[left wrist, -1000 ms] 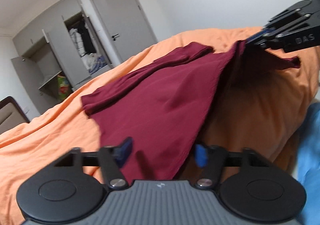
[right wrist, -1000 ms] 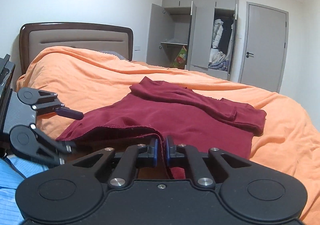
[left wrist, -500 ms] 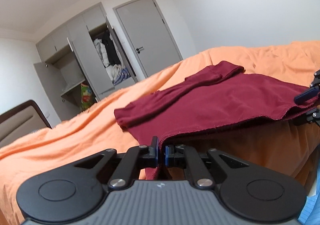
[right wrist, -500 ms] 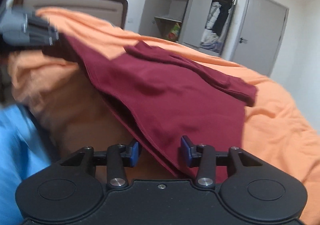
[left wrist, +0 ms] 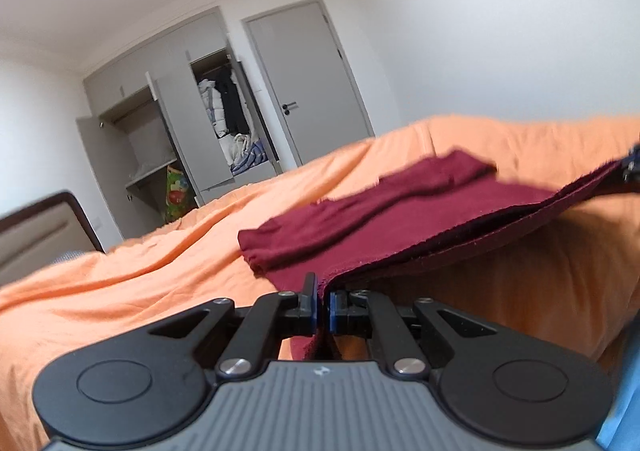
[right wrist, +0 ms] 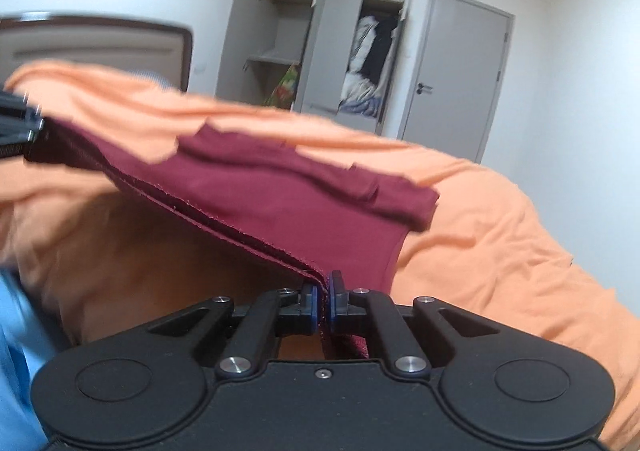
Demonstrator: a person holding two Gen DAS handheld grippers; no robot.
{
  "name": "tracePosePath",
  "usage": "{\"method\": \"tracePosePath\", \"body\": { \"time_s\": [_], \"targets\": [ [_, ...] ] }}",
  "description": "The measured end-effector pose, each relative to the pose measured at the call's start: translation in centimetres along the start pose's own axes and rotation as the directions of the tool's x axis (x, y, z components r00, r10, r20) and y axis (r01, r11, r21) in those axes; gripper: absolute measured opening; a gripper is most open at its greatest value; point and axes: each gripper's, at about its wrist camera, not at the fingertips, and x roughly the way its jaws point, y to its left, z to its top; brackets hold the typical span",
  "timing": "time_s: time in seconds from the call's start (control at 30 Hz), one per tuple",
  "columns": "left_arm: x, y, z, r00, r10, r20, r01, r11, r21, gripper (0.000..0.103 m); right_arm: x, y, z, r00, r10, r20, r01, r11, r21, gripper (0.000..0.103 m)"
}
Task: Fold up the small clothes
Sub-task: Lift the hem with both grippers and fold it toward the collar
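The left gripper [left wrist: 322,305] has its jaws pressed together on one corner of the dark red garment [left wrist: 400,207], and the right gripper [right wrist: 323,301] pinches the other corner the same way. Between the two pairs of jaws the double-layered hem hangs taut, raised off the orange bed [left wrist: 132,279]. Ahead of the jaws, the rest of the garment lies on the bed with its folded sleeves on top.

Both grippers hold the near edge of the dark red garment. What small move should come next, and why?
Probably carry the raised hem forward toward the folded sleeves: the left gripper and right gripper are shut on the garment, whose hem hangs taut between them above the orange bedcover.
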Motion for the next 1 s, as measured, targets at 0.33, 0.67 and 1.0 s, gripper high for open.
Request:
{"method": "tracePosePath", "body": {
  "time_s": [0.33, 0.67, 1.0],
  "targets": [
    [-0.2, 3.2, 3.6, 0.997, -0.005, 0.071, 0.011, 0.997, -0.078, 0.005, -1.8, -0.6, 5.8, 0.990, -0.059, 0.126, 0.063, 0.998, -0.029, 0.004],
    [-1.3, 4.3, 5.3, 0.997, -0.048, 0.063, 0.051, 0.998, -0.045, 0.004, -2.9, -1.2, 6.9, 0.987, -0.052, 0.150, 0.057, 0.998, -0.034, 0.004],
    [-6.4, 8.0, 8.2, 0.978, -0.207, -0.015, 0.206, 0.976, -0.064, 0.004, -9.8, -0.4, 8.6, 0.993, 0.004, 0.117, 0.002, 0.999, -0.050, 0.004]
  ]
}}
